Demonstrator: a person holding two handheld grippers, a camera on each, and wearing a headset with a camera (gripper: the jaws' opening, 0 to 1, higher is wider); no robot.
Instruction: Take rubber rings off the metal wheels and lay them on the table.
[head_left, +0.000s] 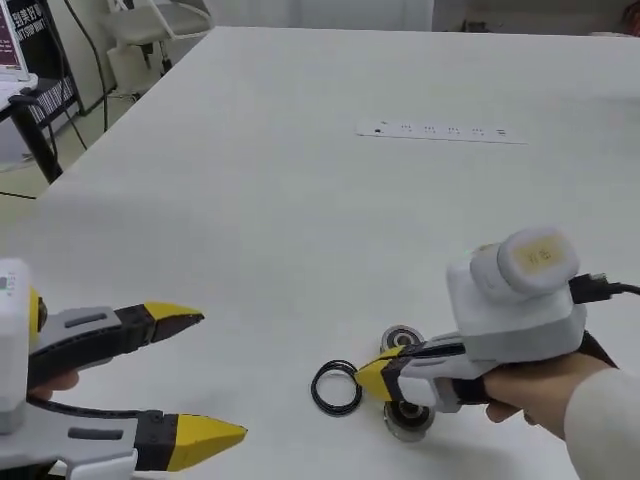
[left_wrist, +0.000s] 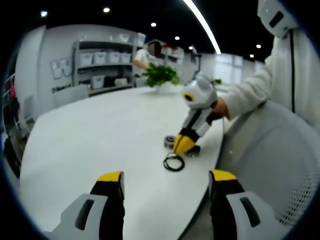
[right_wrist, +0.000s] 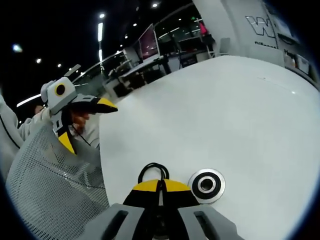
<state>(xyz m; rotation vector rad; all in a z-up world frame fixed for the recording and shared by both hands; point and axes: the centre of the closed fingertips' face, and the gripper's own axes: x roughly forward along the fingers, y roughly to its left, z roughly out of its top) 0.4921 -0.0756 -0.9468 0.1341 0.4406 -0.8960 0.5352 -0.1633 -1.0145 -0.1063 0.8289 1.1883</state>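
Yellow jaw tips, right gripper (head_left: 372, 378): pressed together with no gap, held low over the table. Whether they nipped the ring's near edge could not be told.
Rubber ring (head_left: 335, 388): black and thin, it lay flat on the table directly ahead of the right gripper's tips and touched them. Its outline looked doubled, so possibly two rings overlapped.
Metal wheels: one wheel (head_left: 402, 338) sat just beside the closed jaws on one side. A second wheel (head_left: 408, 420) sat just beside them on the other, partly under the gripper body. In the right gripper view a wheel (right_wrist: 206, 184) showed a dark band within its silver face, perhaps a ring not yet removed.
Left gripper (head_left: 212, 375): jaws spread wide with nothing between them, well apart from the ring and pointed toward it.
Table (head_left: 300, 200): white and smooth.
Handling (judged): the ring was probably light, soft and stretchy, liable to cling or snap back, and best pinched across its cord at one point. The wheels were probably stiff, heavier and apt to slide, so one should be steadied by its rim while the ring is peeled off.
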